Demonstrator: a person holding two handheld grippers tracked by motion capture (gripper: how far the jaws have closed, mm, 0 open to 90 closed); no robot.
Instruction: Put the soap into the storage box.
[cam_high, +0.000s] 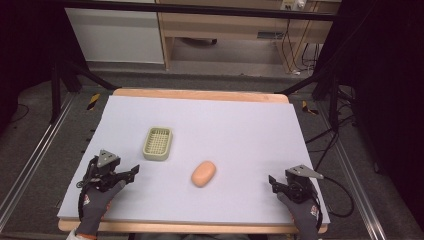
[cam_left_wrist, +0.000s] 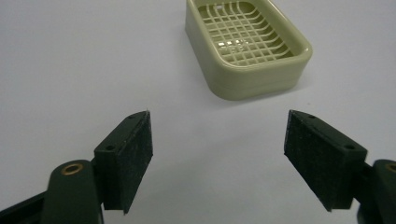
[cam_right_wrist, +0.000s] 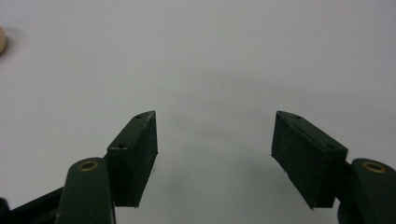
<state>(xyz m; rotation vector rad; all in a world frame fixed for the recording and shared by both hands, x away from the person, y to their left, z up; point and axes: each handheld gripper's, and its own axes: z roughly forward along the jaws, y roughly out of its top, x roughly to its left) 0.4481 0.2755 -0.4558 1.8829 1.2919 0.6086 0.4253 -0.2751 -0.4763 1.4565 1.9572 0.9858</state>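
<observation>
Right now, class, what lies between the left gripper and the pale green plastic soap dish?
Nothing: bare white mat between the left gripper and the pale green plastic soap dish, seen in the left gripper view.

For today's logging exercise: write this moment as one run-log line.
left gripper: open, facing pale green plastic soap dish | right gripper: open, over white table mat | peach oval soap bar: untouched, beside dish

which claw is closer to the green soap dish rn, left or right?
Left. The left claw sits just below-left of the soap dish, jaws open and aimed toward it. The right claw is far off at the table's right edge, beyond the orange soap.
</observation>
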